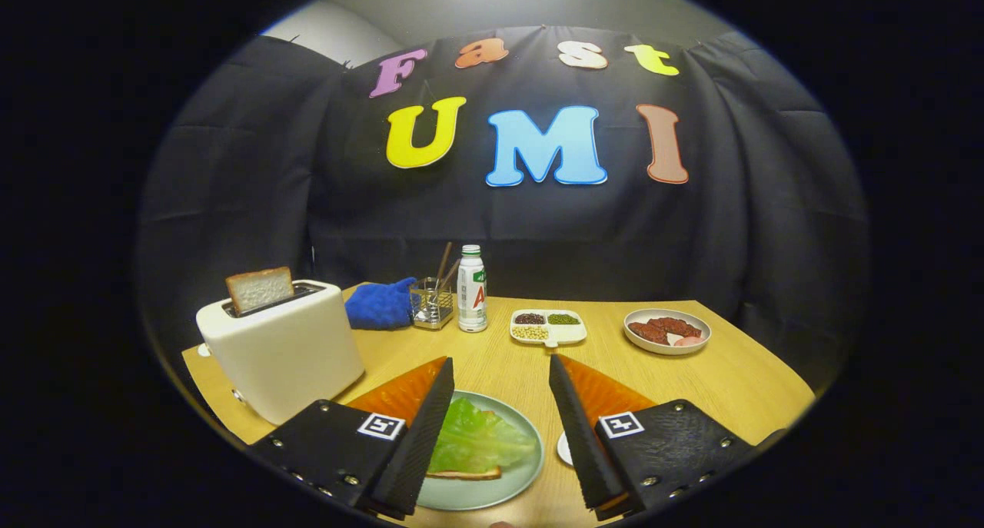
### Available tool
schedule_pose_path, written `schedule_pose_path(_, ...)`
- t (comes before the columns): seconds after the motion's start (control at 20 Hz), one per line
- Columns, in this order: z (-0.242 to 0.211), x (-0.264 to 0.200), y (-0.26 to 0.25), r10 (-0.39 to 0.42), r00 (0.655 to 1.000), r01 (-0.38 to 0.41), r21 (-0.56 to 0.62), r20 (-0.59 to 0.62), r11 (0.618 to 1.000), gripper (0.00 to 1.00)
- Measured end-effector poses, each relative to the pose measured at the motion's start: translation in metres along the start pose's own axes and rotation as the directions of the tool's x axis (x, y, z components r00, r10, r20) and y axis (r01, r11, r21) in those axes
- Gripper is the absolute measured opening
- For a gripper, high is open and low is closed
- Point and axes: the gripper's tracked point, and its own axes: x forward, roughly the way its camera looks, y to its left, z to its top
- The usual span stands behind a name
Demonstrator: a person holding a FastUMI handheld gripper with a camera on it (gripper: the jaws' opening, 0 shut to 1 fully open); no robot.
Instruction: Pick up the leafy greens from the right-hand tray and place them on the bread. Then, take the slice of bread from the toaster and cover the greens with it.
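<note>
Hovering over plate (503, 491), fingers (419, 428) apart, gripping nothing | leafy greens (477, 440) cover bread (465, 474), left finger hides plate's left part | toast (260, 288) in toaster (280, 351), probably half sunk, beyond plate.

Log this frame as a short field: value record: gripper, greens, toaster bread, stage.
gripper: open, fingers apart above the plate, holding nothing
plate: between the fingers, on the table
greens: already lying on the bread slice on the plate
toaster: beyond the left finger
toaster bread: upright in the slot, not yet taken
stage: greens placed; covering slice still to fetch
</note>
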Motion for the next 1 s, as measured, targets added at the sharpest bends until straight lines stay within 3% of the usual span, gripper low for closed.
schedule_pose_path(0.25,0.022,-0.008,0.063,0.057,0.997,-0.053,-0.061,0.06,0.997,0.77)
schedule_pose_path(0.55,0.037,-0.019,0.161,0.16,0.983,-0.157,-0.048,0.089,0.986,0.77)
schedule_pose_path(1.0,0.036,-0.02,0.236,0.233,0.97,-0.231,-0.036,0.067,0.972,0.76)
